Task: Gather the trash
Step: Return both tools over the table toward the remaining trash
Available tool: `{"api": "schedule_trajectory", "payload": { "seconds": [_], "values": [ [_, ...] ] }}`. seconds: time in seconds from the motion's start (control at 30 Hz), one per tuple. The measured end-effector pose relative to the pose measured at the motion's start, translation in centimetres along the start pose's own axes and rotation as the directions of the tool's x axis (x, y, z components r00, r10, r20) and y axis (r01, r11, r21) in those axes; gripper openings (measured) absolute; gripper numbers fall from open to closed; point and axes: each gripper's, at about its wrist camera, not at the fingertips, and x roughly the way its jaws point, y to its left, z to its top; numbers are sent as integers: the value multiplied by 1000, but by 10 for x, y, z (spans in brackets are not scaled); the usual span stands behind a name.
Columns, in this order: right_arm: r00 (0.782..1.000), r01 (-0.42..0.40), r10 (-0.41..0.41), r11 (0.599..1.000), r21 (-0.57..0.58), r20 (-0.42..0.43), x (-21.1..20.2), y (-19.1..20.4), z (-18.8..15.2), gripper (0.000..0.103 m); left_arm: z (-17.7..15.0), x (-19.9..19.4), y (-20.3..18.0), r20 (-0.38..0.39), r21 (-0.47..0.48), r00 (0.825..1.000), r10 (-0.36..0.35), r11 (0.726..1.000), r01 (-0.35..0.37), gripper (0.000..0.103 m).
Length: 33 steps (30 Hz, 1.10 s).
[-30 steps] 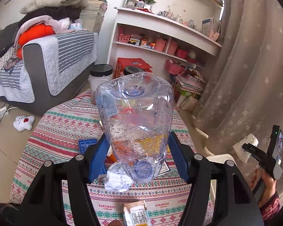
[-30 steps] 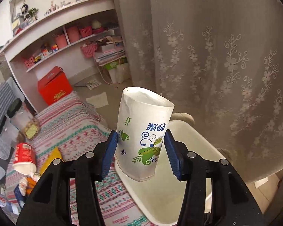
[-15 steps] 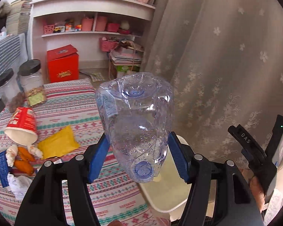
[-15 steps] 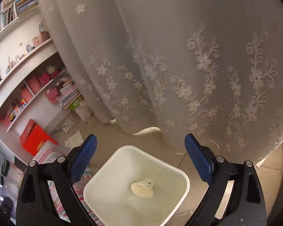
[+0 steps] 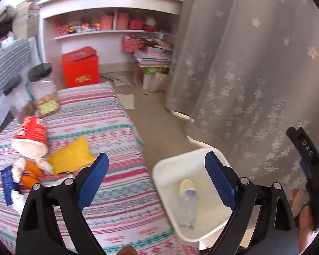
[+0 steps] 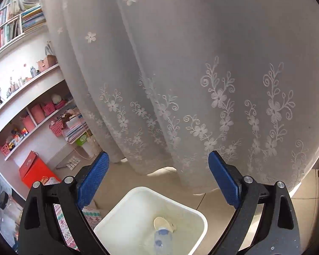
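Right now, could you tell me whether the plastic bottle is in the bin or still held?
In: the plastic bottle lies inside the white bin, and the left gripper stands open, empty.

The left gripper has just spread its jaws wide, with nothing between them. Below it, a clear plastic bottle lies inside the white bin beside a paper cup. On the striped surface lie a red cup and a yellow packet.

Cut off and blurred

The white bin runs off the bottom edge; the plastic bottle inside is cropped and blurry.
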Motion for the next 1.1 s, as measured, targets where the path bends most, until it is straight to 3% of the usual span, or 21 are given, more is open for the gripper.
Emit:
{"api": "schedule_trajectory", "payload": {
  "seconds": [0.1, 0.2, 0.33, 0.57, 0.67, 0.8, 1.0, 1.1],
  "values": [
    [998, -63, 64, 996, -71, 23, -14, 36, -13, 97, -4, -24, 45, 75, -45, 986, 149, 988, -146, 92],
    [988, -142, 149, 977, -160, 35, -34, 75, -32, 96, -1, -43, 85, 108, -108, 963, 249, 965, -237, 93],
    [967, -236, 253, 926, -294, 21, -60, 125, -60, 96, 1, -66, 138, 132, -188, 919, 371, 920, -344, 94],
    [928, -369, 359, 848, -380, -101, -84, 181, -96, 96, -17, -96, 220, 78, -289, 861, 502, 838, -462, 94],
    [914, -406, 375, 816, -411, -156, -90, 200, -110, 96, -27, -101, 250, 36, -332, 856, 516, 814, -477, 94],
    [902, -429, 399, 783, -451, -165, -101, 216, -123, 96, -37, -101, 277, -20, -358, 847, 532, 787, -503, 94],
    [881, -473, 414, 755, -453, -229, -104, 231, -133, 96, -41, -86, 310, -126, -380, 869, 478, 786, -487, 94],
    [871, -490, 416, 753, -440, -260, -102, 233, -135, 96, -46, -65, 327, -237, -381, 879, 414, 793, -476, 94]
  ]
}}
